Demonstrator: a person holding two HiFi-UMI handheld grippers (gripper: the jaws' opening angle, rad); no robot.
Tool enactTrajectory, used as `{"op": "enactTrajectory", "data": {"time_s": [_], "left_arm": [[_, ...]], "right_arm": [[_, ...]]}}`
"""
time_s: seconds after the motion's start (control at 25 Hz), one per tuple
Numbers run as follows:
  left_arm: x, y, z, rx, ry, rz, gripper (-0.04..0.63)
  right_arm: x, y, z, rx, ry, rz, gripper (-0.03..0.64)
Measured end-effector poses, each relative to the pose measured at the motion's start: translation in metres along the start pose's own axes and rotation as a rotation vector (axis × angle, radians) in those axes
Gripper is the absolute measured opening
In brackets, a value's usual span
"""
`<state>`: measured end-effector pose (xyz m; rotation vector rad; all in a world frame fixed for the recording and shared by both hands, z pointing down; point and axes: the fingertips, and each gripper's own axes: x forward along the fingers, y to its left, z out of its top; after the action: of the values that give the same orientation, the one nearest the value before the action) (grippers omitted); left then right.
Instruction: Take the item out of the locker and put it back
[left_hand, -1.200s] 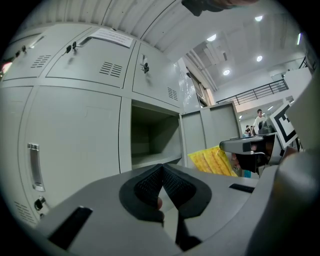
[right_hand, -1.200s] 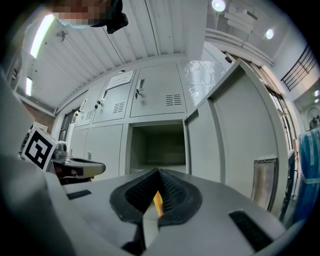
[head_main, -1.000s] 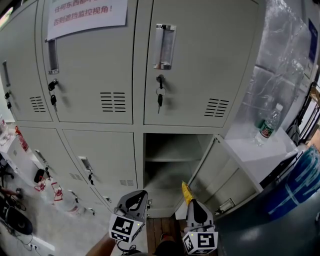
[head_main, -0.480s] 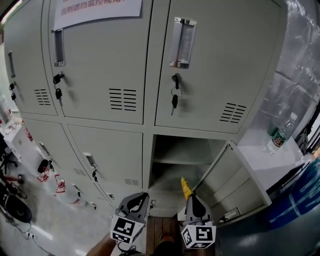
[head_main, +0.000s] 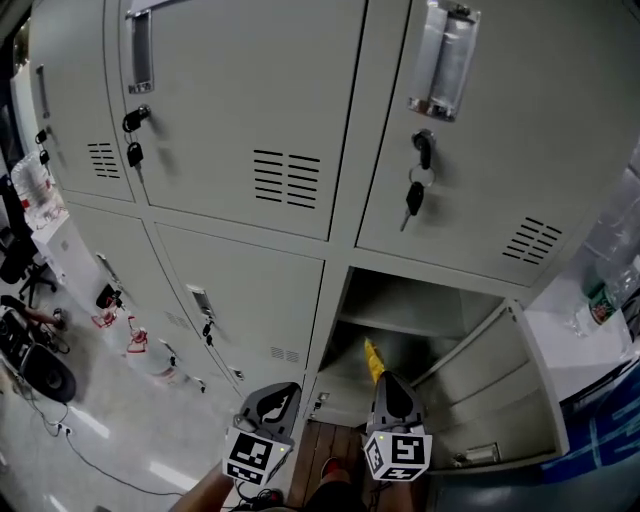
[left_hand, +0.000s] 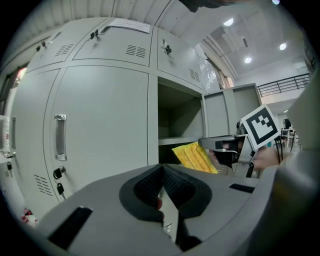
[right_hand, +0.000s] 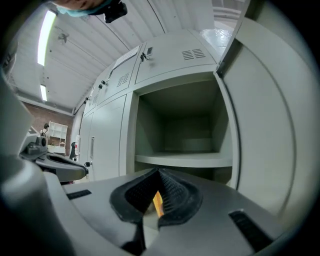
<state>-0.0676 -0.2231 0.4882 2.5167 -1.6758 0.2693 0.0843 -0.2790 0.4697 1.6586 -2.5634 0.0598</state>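
Gripping the flat yellow plastic packet (head_main: 372, 358) in your right gripper (head_main: 384, 382), jaws clamped on it, you have it pointing lengthwise into the open grey steel locker compartment (head_main: 405, 300) directly ahead, while your left gripper (head_main: 279, 400), closed and empty, sits left of that compartment.

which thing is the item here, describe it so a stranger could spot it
Find the wall of grey lockers, then the one open compartment in the lower row, its door swung out. Just in front of it the right gripper pinches a flat yellow packet, the only yellow thing in view.
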Motion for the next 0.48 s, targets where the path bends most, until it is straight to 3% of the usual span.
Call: {"op": "enactTrajectory", "data": {"time_s": [0.48], "left_arm": [[0.000, 0.025, -0.036, -0.055, 0.059, 0.119, 0.021]], "right_arm": [[0.060, 0.016, -0.029, -0.005, 0.038, 0.111, 0.017]]}}
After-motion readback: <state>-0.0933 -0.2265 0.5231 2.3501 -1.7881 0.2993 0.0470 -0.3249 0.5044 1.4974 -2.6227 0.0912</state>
